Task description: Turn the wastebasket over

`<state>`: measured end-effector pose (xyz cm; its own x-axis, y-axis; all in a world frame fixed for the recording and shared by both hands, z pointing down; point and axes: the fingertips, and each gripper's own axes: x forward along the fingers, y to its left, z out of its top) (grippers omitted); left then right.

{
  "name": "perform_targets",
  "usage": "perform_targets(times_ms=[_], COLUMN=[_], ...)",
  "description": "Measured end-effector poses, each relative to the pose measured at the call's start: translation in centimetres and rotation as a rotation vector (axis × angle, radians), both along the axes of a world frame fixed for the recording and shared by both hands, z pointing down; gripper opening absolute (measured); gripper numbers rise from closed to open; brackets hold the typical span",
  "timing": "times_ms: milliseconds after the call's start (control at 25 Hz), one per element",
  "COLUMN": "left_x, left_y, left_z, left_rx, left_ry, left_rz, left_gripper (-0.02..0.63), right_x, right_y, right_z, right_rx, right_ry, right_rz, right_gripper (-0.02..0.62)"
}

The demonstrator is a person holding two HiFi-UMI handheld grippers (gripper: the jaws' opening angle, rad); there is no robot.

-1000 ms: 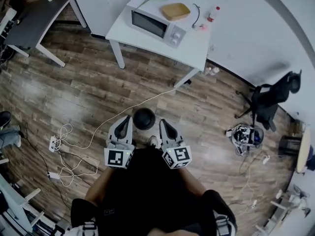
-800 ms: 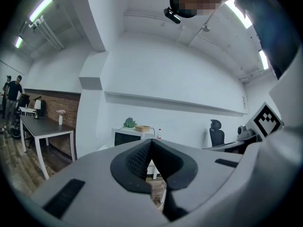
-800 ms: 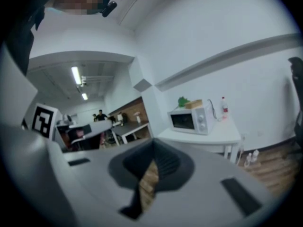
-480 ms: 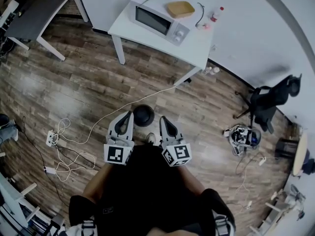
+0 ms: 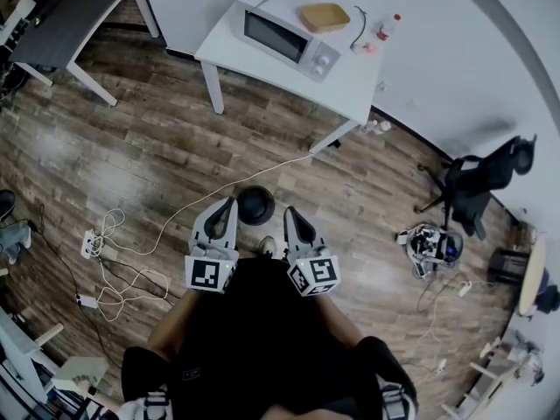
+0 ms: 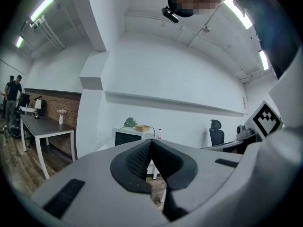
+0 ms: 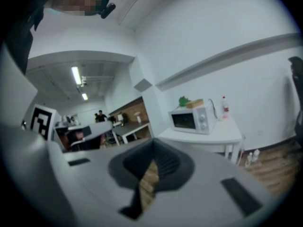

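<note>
A small round black wastebasket (image 5: 255,206) stands on the wooden floor just ahead of the person's feet. In the head view it shows between the tips of the two grippers, lower than them. My left gripper (image 5: 229,203) points forward at its left, jaws shut with nothing in them. My right gripper (image 5: 287,212) points forward at its right, also shut and empty. In the left gripper view the closed jaws (image 6: 150,144) hide the floor ahead. The right gripper view shows its shut jaws (image 7: 152,158) the same way. Neither gripper view shows the wastebasket.
A white table (image 5: 350,81) with a microwave (image 5: 282,38), a tan bowl (image 5: 322,16) and a bottle (image 5: 383,26) stands ahead. A white cable (image 5: 219,195) runs across the floor to a power strip (image 5: 87,245). An office chair (image 5: 477,182) is at the right, a dark table (image 5: 61,24) at the far left.
Both grippers and the wastebasket keep their places. Only the head view has shifted slightly.
</note>
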<state>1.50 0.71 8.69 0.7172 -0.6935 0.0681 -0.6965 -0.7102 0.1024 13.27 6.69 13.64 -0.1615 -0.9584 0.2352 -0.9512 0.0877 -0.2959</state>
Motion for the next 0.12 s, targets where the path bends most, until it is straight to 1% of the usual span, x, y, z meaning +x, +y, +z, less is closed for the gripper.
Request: perform_targets(times_ms=[120], left_x=[0.02], left_y=[0.26], left_z=[0.07], left_rx=[-0.003], left_ry=[0.000], left_rz=[0.005], left_gripper=[0.035], right_x=[-0.21], right_y=[0.15], right_z=[0.02], right_rx=[0.001], right_ry=[0.000], right_rz=[-0.001], right_gripper=[0.032])
